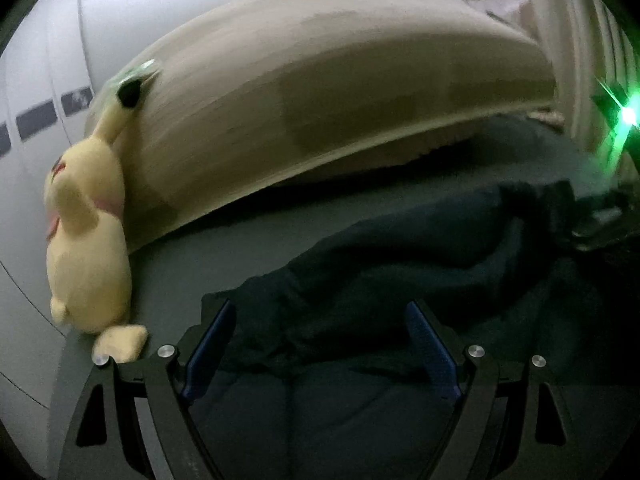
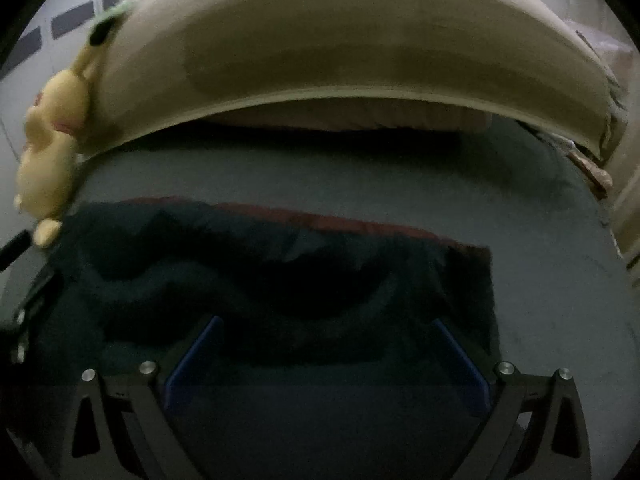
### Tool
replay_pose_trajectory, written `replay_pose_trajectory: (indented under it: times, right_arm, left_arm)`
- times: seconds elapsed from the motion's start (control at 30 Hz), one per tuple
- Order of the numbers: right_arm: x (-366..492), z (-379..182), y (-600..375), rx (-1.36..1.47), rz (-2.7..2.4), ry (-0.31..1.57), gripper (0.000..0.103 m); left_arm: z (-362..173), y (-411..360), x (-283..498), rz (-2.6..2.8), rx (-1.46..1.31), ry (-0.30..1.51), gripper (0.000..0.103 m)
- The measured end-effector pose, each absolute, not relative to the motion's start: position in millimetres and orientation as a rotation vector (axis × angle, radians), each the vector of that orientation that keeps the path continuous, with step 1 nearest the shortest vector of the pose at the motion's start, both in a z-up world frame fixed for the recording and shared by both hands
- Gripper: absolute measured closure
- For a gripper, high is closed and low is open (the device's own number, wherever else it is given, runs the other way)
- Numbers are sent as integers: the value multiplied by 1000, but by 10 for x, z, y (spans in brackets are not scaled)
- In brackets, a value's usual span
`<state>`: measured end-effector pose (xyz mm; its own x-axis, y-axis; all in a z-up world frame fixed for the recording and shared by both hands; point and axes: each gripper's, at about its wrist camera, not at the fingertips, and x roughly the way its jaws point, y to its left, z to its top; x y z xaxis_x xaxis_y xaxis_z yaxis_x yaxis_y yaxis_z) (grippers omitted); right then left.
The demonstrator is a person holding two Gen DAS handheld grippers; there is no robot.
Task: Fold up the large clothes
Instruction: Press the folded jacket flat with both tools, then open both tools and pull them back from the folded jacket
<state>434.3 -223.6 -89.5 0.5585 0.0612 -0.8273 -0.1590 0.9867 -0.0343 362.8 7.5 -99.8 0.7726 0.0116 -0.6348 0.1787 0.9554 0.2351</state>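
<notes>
Left gripper [image 1: 320, 340] sits lowest in its wrist view, blue-padded fingers [image 1: 208, 348] spread wide, jaws released, nothing pinched between them; dark navy garment [image 1: 380, 280] lies under and just ahead of the tips. Right gripper [image 2: 326, 354] same deal in its own view, blue pads [image 2: 460, 364] splayed apart, jaws released, hovering over the same dark garment [image 2: 280, 280]; contact with the fabric can't be told, frames are dim and blurred. Garment is crumpled and spread across a grey bed sheet [image 2: 540, 260], with a reddish edge [image 2: 340, 220] showing along its far side in the right wrist view. In the left wrist view the cloth bunches up toward the right, near a green light [image 1: 626, 114] at the frame edge. Yellow Pikachu plush [image 1: 88, 248] lies at the sheet's left edge, beside the garment, leaning on a big beige padded headboard [image 1: 340, 92]. Same plush [image 2: 52, 152] and headboard [image 2: 340, 48] sit beyond the garment in the right view. White wall with grey marks [image 1: 36, 120] furthest back.
</notes>
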Motion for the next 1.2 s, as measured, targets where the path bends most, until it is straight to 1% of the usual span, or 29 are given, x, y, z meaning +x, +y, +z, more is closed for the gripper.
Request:
replay_pose_trajectory:
  times: [0.03, 0.07, 0.1, 0.17, 0.27, 0.37, 0.53, 0.67, 0.73, 0.77, 0.83, 0.93, 1.03, 1.2]
  right_arm:
    - [4434, -967, -2220, -131, 88, 1004, 0]
    - [4474, -1031, -2158, -131, 71, 1023, 0]
    - [4539, -1111, -2145, -122, 54, 1045, 0]
    - [4609, -1212, -2137, -110, 37, 1068, 0]
    - [4679, -1274, -2156, -74, 27, 1100, 0]
    - [4646, -1218, -2260, -18, 34, 1098, 0]
    - [4114, -751, -2867, 183, 76, 985, 0]
    - [3386, -564, -3572, 283, 95, 945, 0]
    - [2923, -645, -4001, 353, 75, 949, 0]
    - [2822, -714, -4140, 384, 65, 958, 0]
    - [2327, -913, -4484, 526, 47, 969, 0]
    - [1686, -1169, -4735, 711, 35, 960, 0]
    - [1448, -1309, -4686, 830, 77, 945, 0]
    - [1550, -1443, -4372, 942, 177, 939, 0]
  left_arm:
    - [-1034, 30, 3655, -76, 314, 709, 16]
    - [-1152, -26, 3789, -54, 351, 784, 16]
    - [-1222, -12, 3847, -42, 358, 819, 16]
    - [-1324, -6, 3960, -27, 348, 864, 11]
    - [-1384, 82, 4067, -17, 282, 911, 4]
    - [-1320, 229, 4060, -37, 203, 918, 4]
    - [-941, 644, 3678, -77, 93, 799, 4]
    - [-762, 1211, 3050, -104, -45, 760, 4]
    - [-784, 1399, 2772, -95, -103, 764, 4]
    - [-829, 1541, 2586, -96, -158, 767, 4]
    - [-969, 1802, 2311, -81, -290, 787, 4]
    - [-1129, 1958, 1978, -64, -442, 793, 4]
    - [-1175, 1891, 1756, -57, -559, 771, 4]
    - [-1229, 1782, 1723, -68, -661, 782, 4]
